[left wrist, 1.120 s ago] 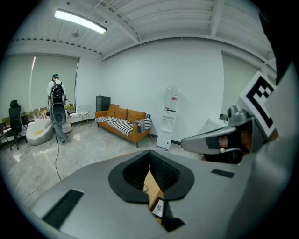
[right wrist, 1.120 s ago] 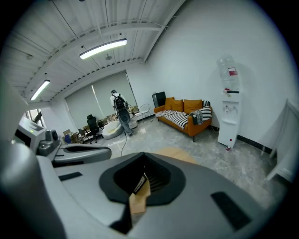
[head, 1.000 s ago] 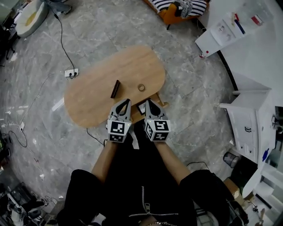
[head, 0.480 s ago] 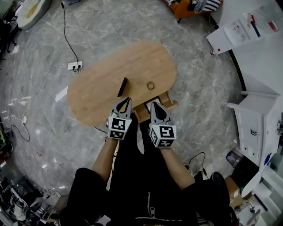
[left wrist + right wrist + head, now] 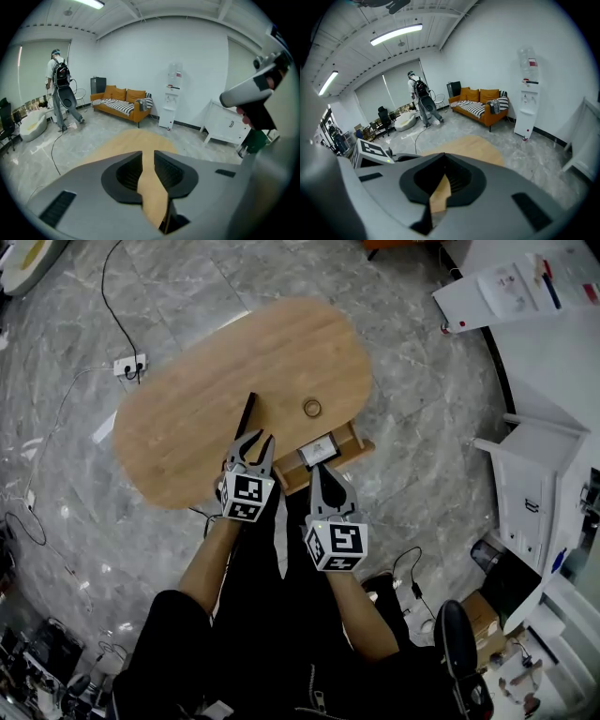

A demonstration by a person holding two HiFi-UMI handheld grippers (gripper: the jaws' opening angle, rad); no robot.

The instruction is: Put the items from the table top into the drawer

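In the head view a light wooden oval table point(image 5: 178, 423) carries a dark slim bar point(image 5: 247, 414) and a small ring point(image 5: 312, 408). At the table's near edge a drawer point(image 5: 349, 440) stands pulled out with something pale inside. My left gripper point(image 5: 254, 439) point(image 5: 148, 152) hovers just short of the bar's near end. Its jaws are opening and hold nothing; only table wood shows between them. My right gripper point(image 5: 317, 468) point(image 5: 443, 157) sits over the drawer's near edge, its tips together and empty.
A power strip point(image 5: 127, 365) and cables lie on the marble floor to the left. At the right stand a white cabinet point(image 5: 539, 484) and a white desk point(image 5: 525, 287). Farther off are an orange sofa point(image 5: 124, 101) and a person with a backpack point(image 5: 58, 89).
Both grippers have dropped toward the table, the left one farther, up to the dark bar. The left jaws have parted from shut. The right gripper has slid back over the drawer.
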